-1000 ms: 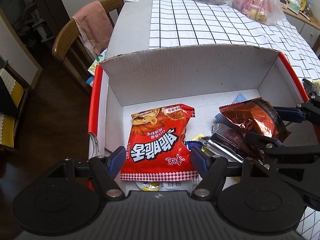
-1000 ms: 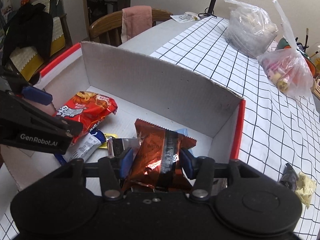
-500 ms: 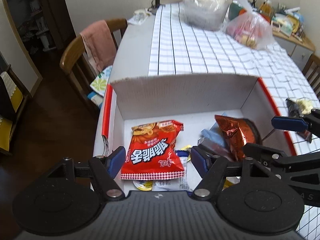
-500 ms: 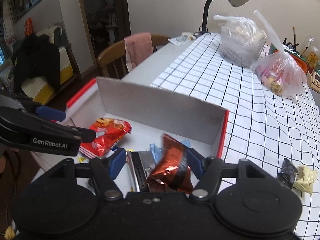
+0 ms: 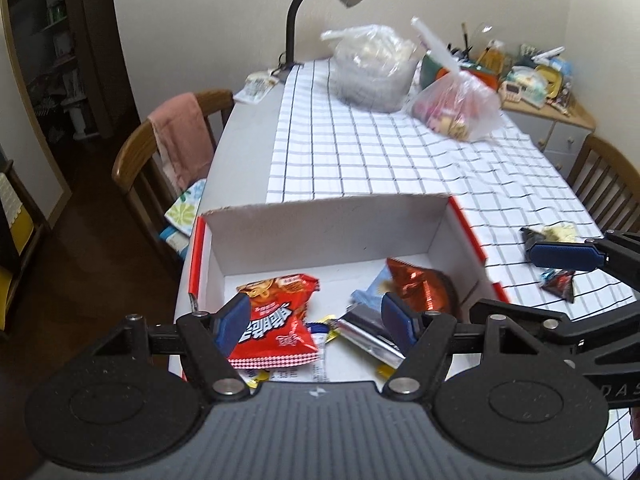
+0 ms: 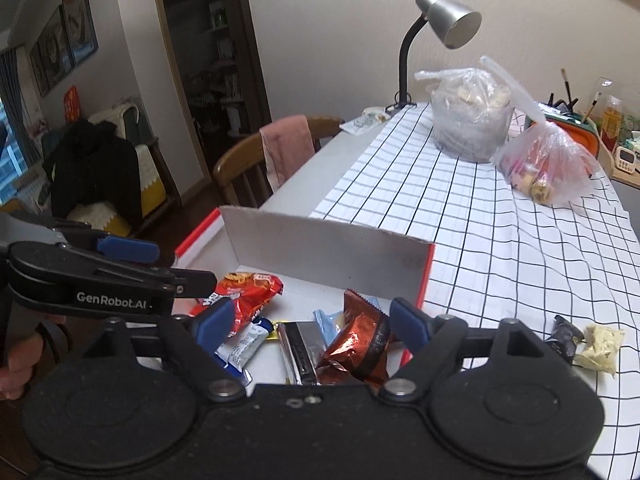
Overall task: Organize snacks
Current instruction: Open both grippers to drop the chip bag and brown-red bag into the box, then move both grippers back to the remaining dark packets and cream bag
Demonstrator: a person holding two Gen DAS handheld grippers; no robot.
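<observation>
- Inspecting the left gripper (image 5: pixel 314 322), I found its blue-padded jaws standing apart with nothing pressed between them; the red crinkled foil snack bag with white lettering (image 5: pixel 276 316) lay beneath them on the floor of the box, untouched.
- The right gripper (image 6: pixel 312 320) had just been opening its jaws; they stood wide, and the copper-brown metallic foil packet (image 6: pixel 358 340) lay loose in the box below them, gripped by neither pad.
- The white cardboard box with red outer edges (image 5: pixel 328 220) held both packets, the red bag towards 9 o'clock and the copper packet towards 3 o'clock in the left wrist view, with a silver foil wrapper (image 5: pixel 368 336) and a pale blue sachet (image 5: pixel 372 292) between them.
- Two loose items remained outside on the black-and-white checked tablecloth (image 6: pixel 500 240), at 3 o'clock from the box: a small dark wrapped sweet (image 6: pixel 564 338) just beside a crumpled pale yellow wrapper (image 6: pixel 600 346).
- Handling judgement: these items appeared light, soft and crushable, and the foil probably slippery. A pinch across the dark sweet's middle with modest pressure seemed advisable.
- The crumpled wrapper would likely deform and might slip free; taking it at its thickest fold seemed safest.
</observation>
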